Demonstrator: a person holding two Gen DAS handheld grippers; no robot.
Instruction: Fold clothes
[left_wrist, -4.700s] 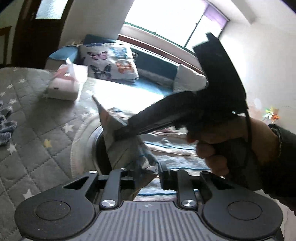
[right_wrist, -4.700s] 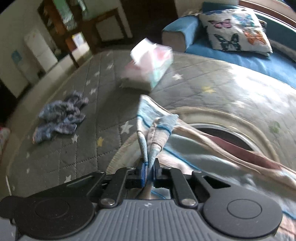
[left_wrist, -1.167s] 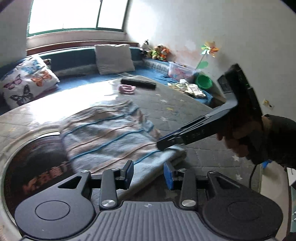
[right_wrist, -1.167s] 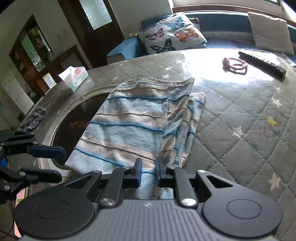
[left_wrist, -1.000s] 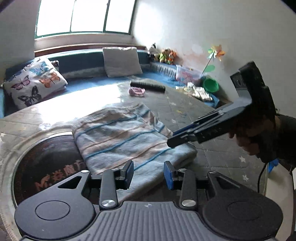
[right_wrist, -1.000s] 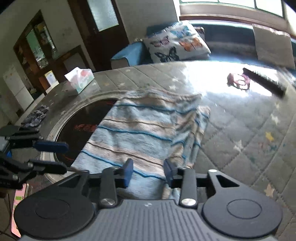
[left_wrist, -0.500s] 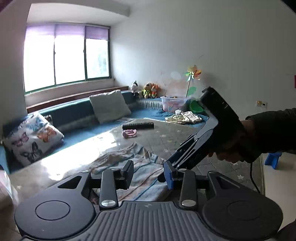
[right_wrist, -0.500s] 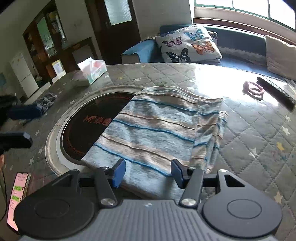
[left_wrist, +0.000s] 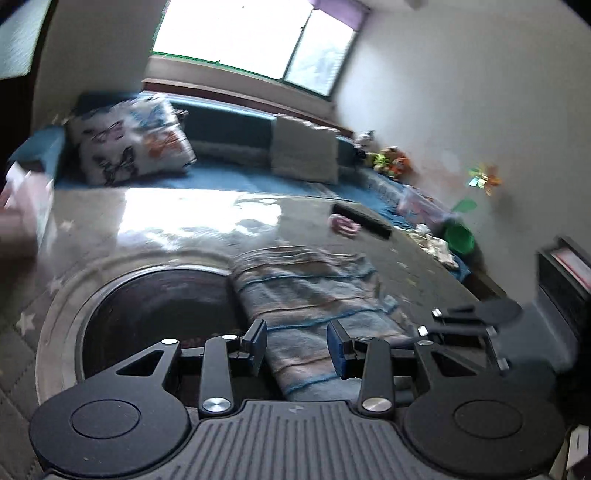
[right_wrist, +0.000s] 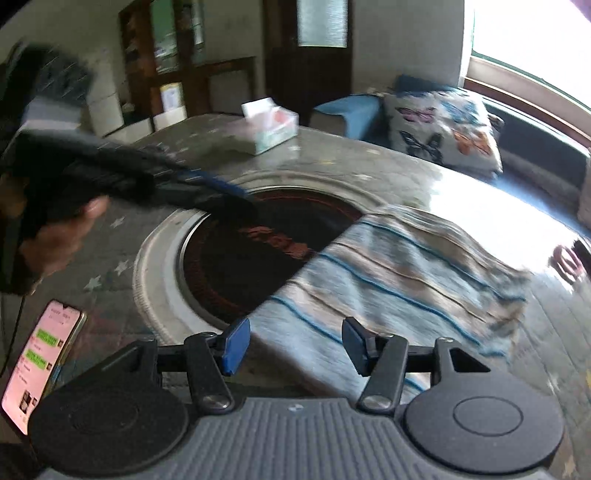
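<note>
A folded striped cloth, blue, beige and grey, (left_wrist: 314, 295) lies on the quilted grey table, partly over a round dark inset (left_wrist: 155, 302). It also shows in the right wrist view (right_wrist: 399, 273). My left gripper (left_wrist: 297, 347) is open and empty, just above the cloth's near edge. My right gripper (right_wrist: 295, 345) is open and empty, over the cloth's near left corner. The left gripper also shows in the right wrist view (right_wrist: 207, 188), blurred, over the round inset (right_wrist: 258, 254).
A tissue box (right_wrist: 271, 125) stands at the table's far side. A phone (right_wrist: 40, 362) lies at the near left edge. A black remote (left_wrist: 362, 221) and a pink hair tie (left_wrist: 345, 225) lie beyond the cloth. A butterfly cushion (right_wrist: 443, 129) sits on the blue window bench.
Both grippers have let go of the cloth, which now lies folded on the table. The left gripper swung back down toward the cloth. The right gripper opened wider and drew back.
</note>
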